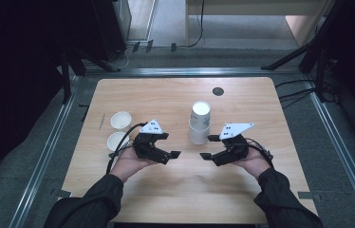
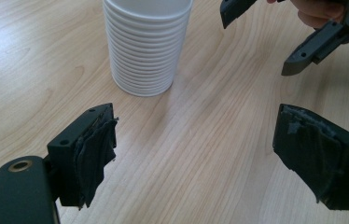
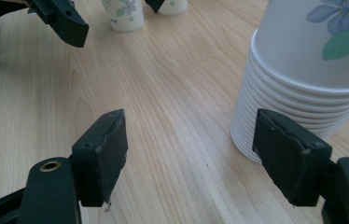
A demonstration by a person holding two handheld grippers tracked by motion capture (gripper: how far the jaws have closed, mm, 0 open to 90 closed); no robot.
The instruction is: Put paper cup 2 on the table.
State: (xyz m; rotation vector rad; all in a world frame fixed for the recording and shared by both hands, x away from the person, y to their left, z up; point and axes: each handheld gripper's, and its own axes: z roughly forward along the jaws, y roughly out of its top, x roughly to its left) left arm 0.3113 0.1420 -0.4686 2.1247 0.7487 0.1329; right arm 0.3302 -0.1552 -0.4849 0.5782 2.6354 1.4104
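A stack of paper cups [image 1: 200, 122] stood upright near the middle of the worktop [image 1: 185, 190], somewhat toward its far edge, with the two grippers low on either side of it, nearer the person's edge. The left gripper [image 1: 170, 145] had its jaws standing wide apart with nothing between them, only bare wood showing past its worn pads [image 2: 95, 154]; the right gripper [image 1: 209, 147] was likewise spread wide and empty, its one jaw just beside the foot of the stack without pressing on it. Judging by the thin white walls and the many rolled rims nested tightly together, the stack would be light and easily crushed, and the cups likely to cling to one another; a gentle hold on the top cup below its rim, with the other gripper steadying the lower rims, looked the sensible grasp. Two single cups [image 1: 120, 120] [image 1: 117, 140] stood open-mouthed near the left edge of the worktop, close together, and both appeared empty. The top cup of the stack also showed a bare white inside.
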